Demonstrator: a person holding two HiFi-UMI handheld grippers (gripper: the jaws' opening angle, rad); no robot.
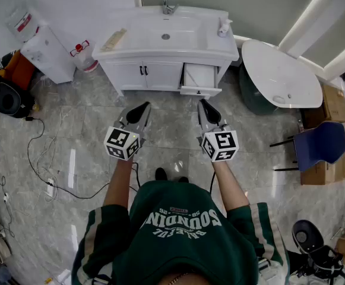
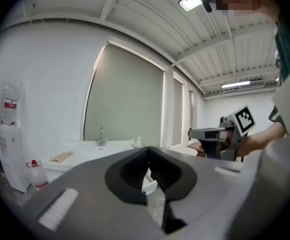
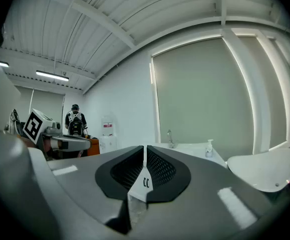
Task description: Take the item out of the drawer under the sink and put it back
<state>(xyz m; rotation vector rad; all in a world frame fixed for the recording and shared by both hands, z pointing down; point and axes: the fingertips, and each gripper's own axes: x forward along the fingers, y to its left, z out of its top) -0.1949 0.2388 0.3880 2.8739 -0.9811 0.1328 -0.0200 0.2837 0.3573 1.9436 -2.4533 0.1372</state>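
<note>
A white sink vanity (image 1: 166, 37) stands ahead of me against the wall. Under the basin on the right, a white drawer (image 1: 199, 77) is pulled out; I cannot see any item in it. Two closed cabinet doors (image 1: 143, 71) are left of it. My left gripper (image 1: 142, 107) and right gripper (image 1: 203, 103) are held side by side over the floor, well short of the vanity, both pointing at it. Both are shut with nothing between the jaws. The left gripper view shows the right gripper (image 2: 219, 134) beside it; the right gripper view shows the drawer front (image 3: 145, 183) past the shut jaws.
A water dispenser (image 1: 41, 52) and a red-capped bottle (image 1: 84, 55) stand left of the vanity. A round white table (image 1: 282, 73) and a blue chair (image 1: 320, 144) are on the right. Cables (image 1: 47, 177) lie on the floor at left. A person with a backpack (image 3: 75, 121) stands far off.
</note>
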